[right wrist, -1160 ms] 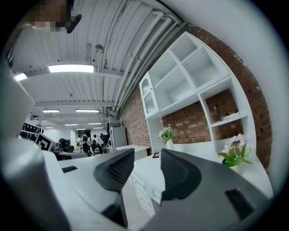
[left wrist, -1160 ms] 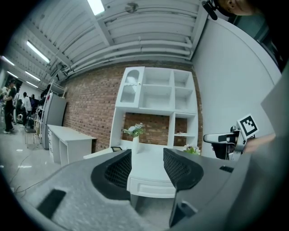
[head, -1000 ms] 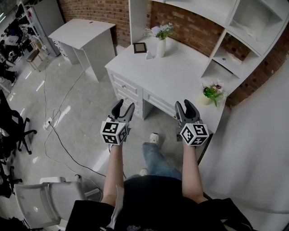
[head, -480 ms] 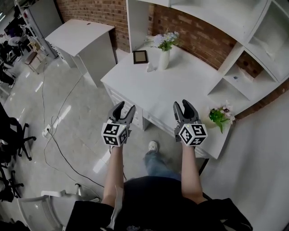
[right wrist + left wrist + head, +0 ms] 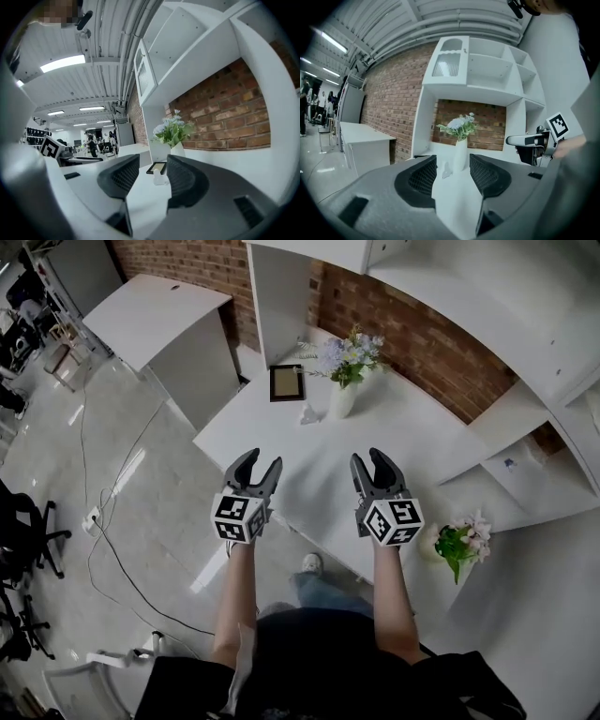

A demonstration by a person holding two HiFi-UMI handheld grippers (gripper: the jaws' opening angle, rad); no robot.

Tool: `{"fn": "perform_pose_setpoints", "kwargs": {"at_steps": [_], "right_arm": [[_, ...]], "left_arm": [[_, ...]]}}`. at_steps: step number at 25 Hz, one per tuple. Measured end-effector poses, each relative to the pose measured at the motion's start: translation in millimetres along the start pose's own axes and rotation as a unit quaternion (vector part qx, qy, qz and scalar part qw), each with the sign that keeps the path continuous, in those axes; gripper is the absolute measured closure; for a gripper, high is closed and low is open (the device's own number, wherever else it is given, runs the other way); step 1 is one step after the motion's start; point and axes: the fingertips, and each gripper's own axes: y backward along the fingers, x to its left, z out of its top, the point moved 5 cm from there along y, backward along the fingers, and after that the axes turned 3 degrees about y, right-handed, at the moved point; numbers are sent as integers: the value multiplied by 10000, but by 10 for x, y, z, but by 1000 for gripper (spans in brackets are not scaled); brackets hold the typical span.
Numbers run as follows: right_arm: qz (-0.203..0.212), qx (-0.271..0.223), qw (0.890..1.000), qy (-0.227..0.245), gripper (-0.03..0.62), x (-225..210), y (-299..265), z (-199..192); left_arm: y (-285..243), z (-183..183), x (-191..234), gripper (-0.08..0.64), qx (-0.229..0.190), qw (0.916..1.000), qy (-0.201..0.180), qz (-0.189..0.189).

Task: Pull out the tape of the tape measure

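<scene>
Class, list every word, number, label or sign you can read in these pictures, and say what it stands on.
No readable text anywhere.
Left tongs and right tongs: their cubes carry only black-and-white square patterns, no letters or numbers.
Picture frame on the desk: content too small to make out.

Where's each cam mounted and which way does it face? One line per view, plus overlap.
Head view: on the person's head, facing steeply down at the white desk; shows forearms, torso, left gripper, right gripper.
Left gripper view: on the left gripper, looking along its open jaws at the flower vase; right gripper at right.
Right gripper view: on the right gripper, looking along its open jaws at the picture frame; left gripper at left.
Shared: both gripper views see the flower vase and brick wall.
</scene>
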Motion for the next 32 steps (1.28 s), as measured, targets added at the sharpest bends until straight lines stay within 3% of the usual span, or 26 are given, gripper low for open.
{"fn": "perform_pose_setpoints", "kwargs": {"at_steps": [6, 22, 28, 32], "right_arm": [[52, 132, 9998, -119, 430, -250, -371, -8], [-166, 213, 9994, -196, 430, -417, -741, 36], [-103, 509, 9981, -331, 430, -457, -867, -229], [-113, 715, 9962, -489, 430, -515, -892, -449]], "left_arm": [[-496, 7, 105, 368, 112, 9999, -53, -115], [-1174, 75, 306, 368, 479, 9963, -330, -629], [-1697, -259, 408, 368, 1183, 9833, -859, -1086], [-2068, -422, 506, 370, 1374, 9747, -1024, -1433]]}}
